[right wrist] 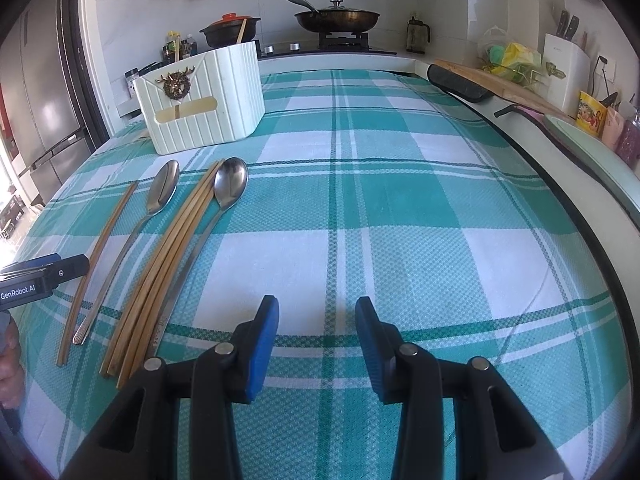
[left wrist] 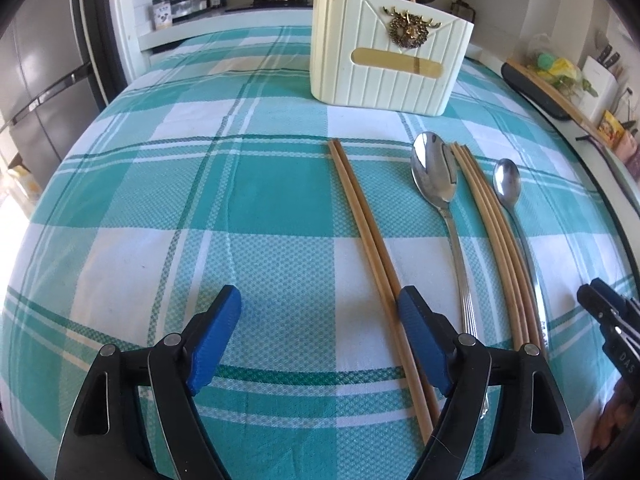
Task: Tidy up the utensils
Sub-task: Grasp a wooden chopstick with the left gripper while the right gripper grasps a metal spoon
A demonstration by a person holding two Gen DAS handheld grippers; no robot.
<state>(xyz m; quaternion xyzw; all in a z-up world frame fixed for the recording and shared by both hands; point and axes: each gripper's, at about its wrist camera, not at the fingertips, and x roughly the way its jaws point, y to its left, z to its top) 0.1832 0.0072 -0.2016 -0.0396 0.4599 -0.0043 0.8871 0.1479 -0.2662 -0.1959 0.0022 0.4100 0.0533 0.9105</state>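
Note:
A cream ribbed utensil holder with a gold emblem stands at the back of the checked cloth, with two chopsticks poking out of it. In front of it lie a pair of chopsticks, a large spoon, a bundle of chopsticks and a smaller spoon. My left gripper is open wide over the cloth, and the pair of chopsticks runs just inside and under its right finger. My right gripper is open on bare cloth, to the right of the utensils.
A teal and white checked cloth covers the table. Behind it is a stove with a pot and a lidded pan. A counter with a cutting board, a knife block and bags runs along the right. A fridge stands at the left.

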